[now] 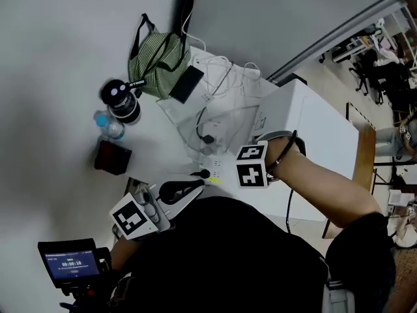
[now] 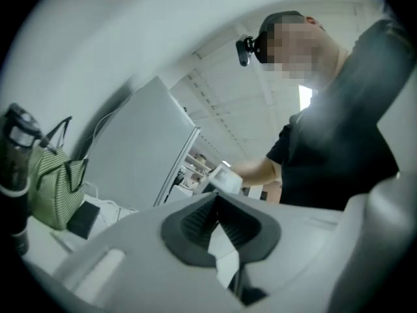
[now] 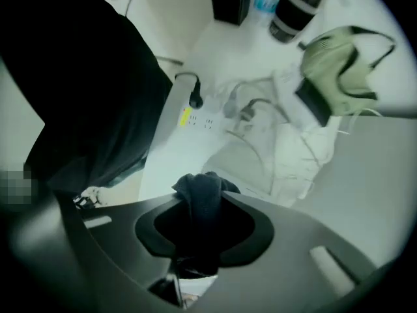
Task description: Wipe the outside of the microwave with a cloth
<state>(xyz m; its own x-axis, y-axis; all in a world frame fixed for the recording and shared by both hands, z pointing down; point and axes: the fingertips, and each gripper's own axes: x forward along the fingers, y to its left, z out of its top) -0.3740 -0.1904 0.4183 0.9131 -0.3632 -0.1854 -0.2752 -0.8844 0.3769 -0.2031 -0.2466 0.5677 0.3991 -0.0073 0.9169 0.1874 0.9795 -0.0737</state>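
**Dark cloth pinched in the right gripper**

I see the cloth (image 3: 201, 201), dark and bunched into a crumpled wad, clamped between the jaws of my right gripper (image 3: 206, 189); its rumpled top pokes just past the jaw tips, over the white table (image 3: 215, 51); my left gripper (image 2: 218, 199) has its jaws pressed together on nothing.

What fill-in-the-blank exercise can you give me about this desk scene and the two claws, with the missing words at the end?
1. The right claw is shut on a dark ____.
2. The left claw is shut and holds ____.
3. The striped bag is ____ in colour.
4. The small bottle beside the black flask has a ____ cap.
Missing words: cloth; nothing; green; blue.
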